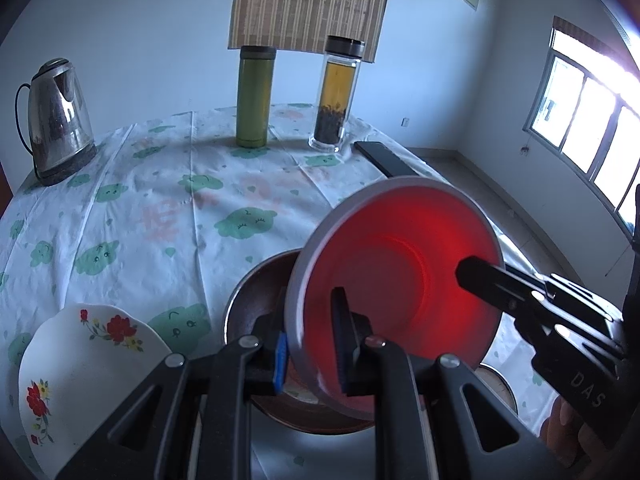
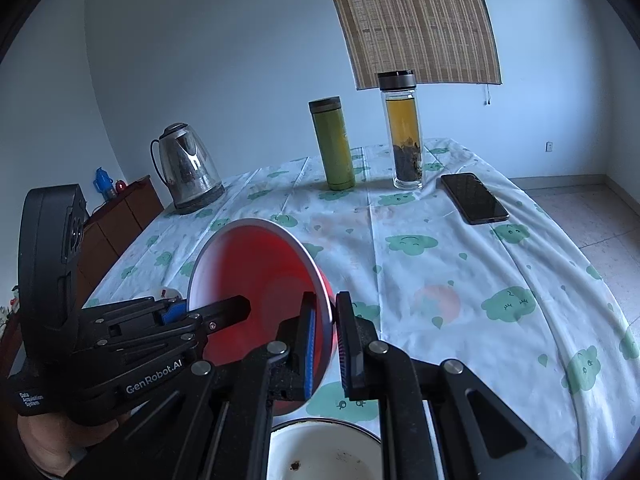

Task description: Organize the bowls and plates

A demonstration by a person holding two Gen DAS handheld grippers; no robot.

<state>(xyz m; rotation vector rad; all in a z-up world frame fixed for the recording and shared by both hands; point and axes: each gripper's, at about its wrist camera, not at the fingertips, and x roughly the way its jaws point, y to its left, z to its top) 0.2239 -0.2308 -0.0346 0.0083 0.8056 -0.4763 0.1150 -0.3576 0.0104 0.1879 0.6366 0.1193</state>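
"GenRobot.AI" on left gripper (image 2: 224,312)

Red bowl (image 1: 400,280) tilted above brown bowl (image 1: 256,292).

Counts, both views combined:

- hand-held grippers: 2, left hand-held gripper (image 1: 312,344) and right hand-held gripper (image 2: 324,340)
- bowls: 3, red bowl (image 1: 400,280), metal bowl (image 1: 256,296) and white enamel bowl (image 2: 320,456)
- plates: 1, white floral plate (image 1: 80,376)
- bottles: 2, green flask (image 2: 334,144) and clear tea bottle (image 2: 402,132)
- kettles: 1, steel kettle (image 2: 188,168)
- phones: 1, black phone (image 2: 474,198)
- worktop: 1, worktop (image 2: 440,264) under a cloud-print cloth
- bamboo blinds: 1, bamboo blind (image 2: 412,20)

A round tan edge shows just right of the red bowl in the left wrist view; can't tell what it is, so it's not counted.
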